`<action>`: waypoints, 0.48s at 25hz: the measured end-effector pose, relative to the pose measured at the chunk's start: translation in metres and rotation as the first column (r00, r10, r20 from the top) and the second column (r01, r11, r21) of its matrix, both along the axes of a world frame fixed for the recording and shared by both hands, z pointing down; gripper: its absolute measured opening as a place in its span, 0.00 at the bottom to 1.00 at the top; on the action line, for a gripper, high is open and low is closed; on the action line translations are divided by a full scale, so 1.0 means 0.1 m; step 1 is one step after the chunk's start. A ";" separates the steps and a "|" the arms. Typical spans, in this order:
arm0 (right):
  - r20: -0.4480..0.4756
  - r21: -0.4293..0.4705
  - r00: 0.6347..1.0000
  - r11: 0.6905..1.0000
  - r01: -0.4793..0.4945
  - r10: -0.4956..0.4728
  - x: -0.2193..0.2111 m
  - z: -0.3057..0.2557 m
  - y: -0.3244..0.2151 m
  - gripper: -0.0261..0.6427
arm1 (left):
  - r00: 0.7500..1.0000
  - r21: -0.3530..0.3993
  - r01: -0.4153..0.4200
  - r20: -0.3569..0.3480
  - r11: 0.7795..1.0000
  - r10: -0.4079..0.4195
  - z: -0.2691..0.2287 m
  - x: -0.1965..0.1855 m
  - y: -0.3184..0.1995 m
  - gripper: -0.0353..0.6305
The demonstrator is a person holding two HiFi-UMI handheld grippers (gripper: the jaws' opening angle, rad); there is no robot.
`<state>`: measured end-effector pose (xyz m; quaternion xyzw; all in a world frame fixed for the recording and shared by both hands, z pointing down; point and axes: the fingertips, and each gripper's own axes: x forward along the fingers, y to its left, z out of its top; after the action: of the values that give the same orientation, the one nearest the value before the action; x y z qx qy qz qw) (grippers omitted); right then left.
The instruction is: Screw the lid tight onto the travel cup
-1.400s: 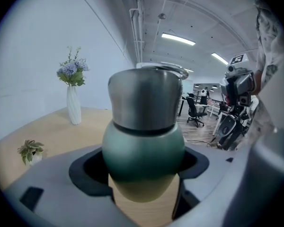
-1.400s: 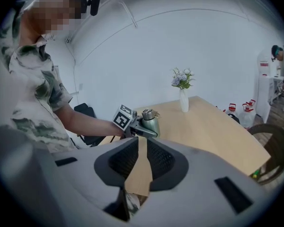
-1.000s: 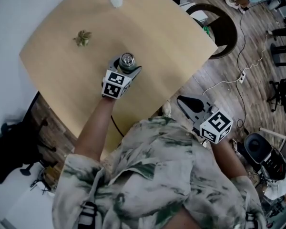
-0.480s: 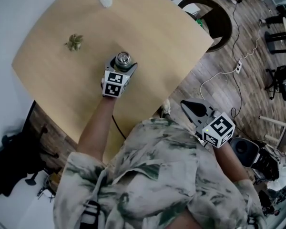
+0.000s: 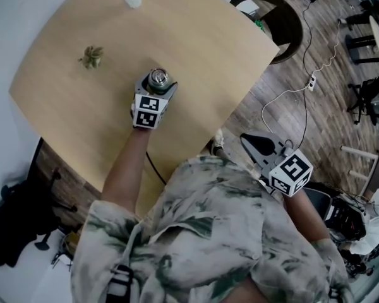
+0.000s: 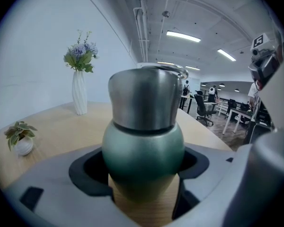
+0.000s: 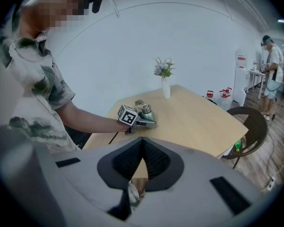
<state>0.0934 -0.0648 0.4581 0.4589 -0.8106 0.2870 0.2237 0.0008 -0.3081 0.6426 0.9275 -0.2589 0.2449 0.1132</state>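
Observation:
The travel cup (image 5: 158,77) stands upright on the wooden table (image 5: 202,49), left of its middle. Its green body (image 6: 143,145) carries a steel lid (image 6: 144,100) that sits level on top. My left gripper (image 5: 158,84) is shut on the cup's body, one dark pad against each side, low near the tabletop (image 6: 143,186). My right gripper (image 5: 247,139) hangs off the table's near right edge, over the wooden floor, shut with nothing in it. In the right gripper view its ribbed pads meet (image 7: 142,148), and the cup (image 7: 146,112) shows far ahead.
A small potted plant (image 5: 91,57) sits at the table's left and a white vase with flowers (image 7: 164,86) at its far end. A dark round chair (image 5: 284,24) stands beyond the right corner. Cables and a power strip (image 5: 312,81) lie on the floor.
The head view has drifted, so the table sits a little more to the left. The left gripper still holds the cup in place; the right gripper stays beside the table's edge.

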 end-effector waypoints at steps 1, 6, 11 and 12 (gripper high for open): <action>-0.001 -0.002 1.000 1.000 -0.001 0.001 0.01 0.00 0.00 0.07 | 1.000 0.002 -0.001 0.002 1.000 0.001 0.02 0.00 0.00 0.63; -0.003 -0.007 1.000 1.000 0.000 0.000 0.01 0.00 0.00 0.07 | 1.000 0.020 -0.017 0.005 1.000 0.016 0.06 0.01 0.02 0.63; -0.004 -0.004 1.000 1.000 0.014 -0.014 -0.12 0.03 -0.01 0.07 | 0.999 0.060 -0.044 -0.013 0.997 0.045 0.07 -0.03 0.06 0.63; -0.004 -0.002 1.000 1.000 0.017 -0.017 -0.15 0.02 -0.01 0.07 | 0.999 0.064 -0.046 -0.017 0.997 0.048 0.06 -0.04 0.07 0.63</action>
<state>0.0784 -0.0662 0.4605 0.4525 -0.8135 0.2851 0.2284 -0.0036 -0.3015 0.6489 0.9387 -0.2436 0.2305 0.0801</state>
